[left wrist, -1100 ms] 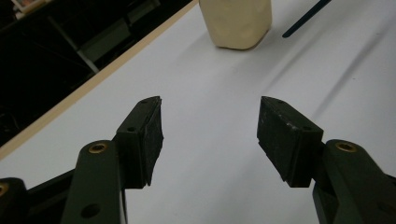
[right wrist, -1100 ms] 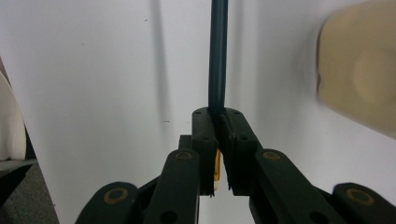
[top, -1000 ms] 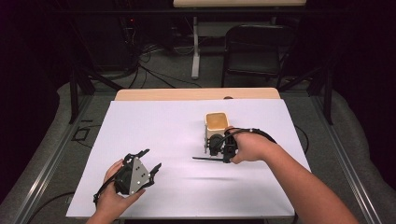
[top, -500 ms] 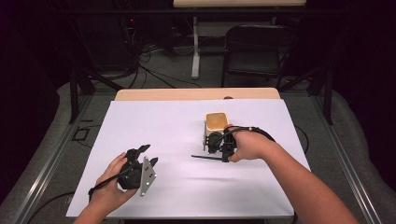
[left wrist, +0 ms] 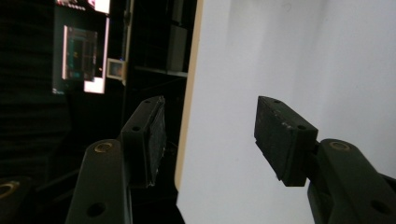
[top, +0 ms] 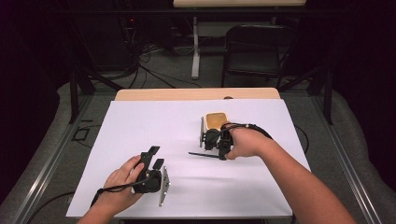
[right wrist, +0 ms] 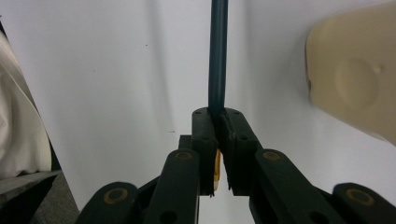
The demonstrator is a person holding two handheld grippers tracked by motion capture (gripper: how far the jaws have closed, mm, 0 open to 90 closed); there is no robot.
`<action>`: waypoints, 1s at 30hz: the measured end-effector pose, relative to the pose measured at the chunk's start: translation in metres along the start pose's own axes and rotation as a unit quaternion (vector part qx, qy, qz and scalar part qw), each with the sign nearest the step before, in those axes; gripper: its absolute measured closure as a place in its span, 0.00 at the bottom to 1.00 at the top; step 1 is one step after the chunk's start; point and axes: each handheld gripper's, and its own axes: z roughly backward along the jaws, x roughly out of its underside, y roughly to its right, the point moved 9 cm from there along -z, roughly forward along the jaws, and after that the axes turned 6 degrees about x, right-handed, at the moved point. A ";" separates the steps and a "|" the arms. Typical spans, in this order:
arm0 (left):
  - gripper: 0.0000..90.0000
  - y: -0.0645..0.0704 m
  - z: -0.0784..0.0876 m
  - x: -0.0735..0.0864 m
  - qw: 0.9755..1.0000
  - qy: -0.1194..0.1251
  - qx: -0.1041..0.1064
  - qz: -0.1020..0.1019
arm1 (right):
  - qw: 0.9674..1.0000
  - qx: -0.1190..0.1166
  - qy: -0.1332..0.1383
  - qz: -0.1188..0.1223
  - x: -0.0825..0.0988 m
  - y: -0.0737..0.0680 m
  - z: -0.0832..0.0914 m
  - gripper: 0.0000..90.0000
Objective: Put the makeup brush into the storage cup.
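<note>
My right gripper [top: 221, 153] [right wrist: 218, 117] is shut on a thin dark rod [top: 201, 154] [right wrist: 218, 56], which sticks out to the left, low over the white table cover [top: 140, 121]. A yellow bit shows between the jaws under the rod. Just beyond that gripper stands a cream, rounded object with a tan top [top: 215, 120] [right wrist: 355, 88]. My left gripper [top: 155, 157] [left wrist: 210, 135] lies turned on its side near the front left of the table. Its jaws have just been opening, stand apart, and nothing is between them.
The white cover ends at a bare wooden strip [top: 196, 94] along the table's far edge. A black folding chair [top: 254, 51] and cables on the floor lie behind the table. The left gripper view looks past the table's edge [left wrist: 187, 116] into a dark room.
My left hand has shifted right and rolled its gripper onto its side, so the grey plate now faces right. The right hand and the rod have stayed put.
</note>
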 end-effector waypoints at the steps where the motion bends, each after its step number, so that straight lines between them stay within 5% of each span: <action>1: 0.48 0.001 0.000 -0.002 1.000 -0.005 -0.005 -0.008 | 1.000 0.000 -0.004 -0.001 0.000 0.000 0.001 0.93; 9: 0.50 0.009 -0.006 -0.019 0.997 -0.020 -0.039 -0.068 | 1.000 -0.002 -0.001 -0.008 -0.003 0.001 0.001 0.93; 30: 0.56 0.014 -0.018 -0.062 0.993 0.005 -0.068 -0.100 | 1.000 -0.008 0.009 -0.015 -0.008 0.000 0.005 0.93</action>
